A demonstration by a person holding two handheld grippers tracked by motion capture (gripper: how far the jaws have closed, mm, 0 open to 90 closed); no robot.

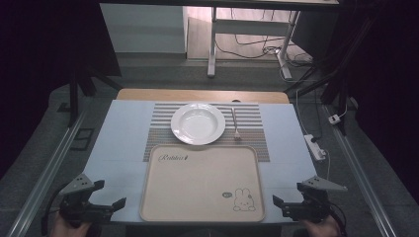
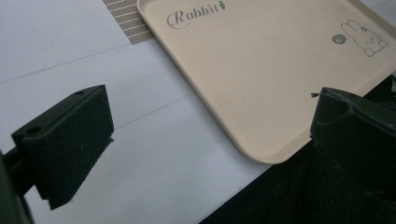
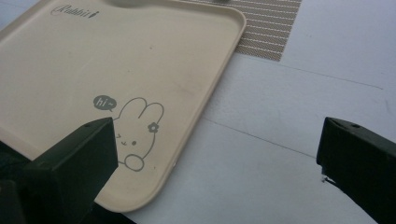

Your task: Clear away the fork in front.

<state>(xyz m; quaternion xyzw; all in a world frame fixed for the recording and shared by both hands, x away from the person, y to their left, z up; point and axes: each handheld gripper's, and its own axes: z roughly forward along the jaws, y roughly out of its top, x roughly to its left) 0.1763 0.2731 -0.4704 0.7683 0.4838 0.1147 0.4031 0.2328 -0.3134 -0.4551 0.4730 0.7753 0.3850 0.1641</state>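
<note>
- Presently, my left gripper sits at the near left corner of the table, its jaws spread wide with nothing between them; the left gripper view shows bare white table surface between the two black pads.
- My right gripper sits at the near right corner, likewise released and holding nothing; in the right gripper view its jaws frame the tray's near right corner and white table beyond.
- Tray: beige, rectangular with rounded corners, lying flat at the near edge of the table, midway between the two grippers and touched by neither. It carries the word "Rabbit" at its far left and a small rabbit drawing with a "hi" bubble at its near right. I see nothing lying on it.
- Placemat: striped, lying beyond the tray, its near edge tucked under or just against the tray's far rim; I cannot tell which.
- Plate: white, deep, round, resting upright on the placemat, just beyond the tray's far rim.
- Fork: metal, lying on the placemat just to the right of the plate, apart from it, tines toward me.
</note>
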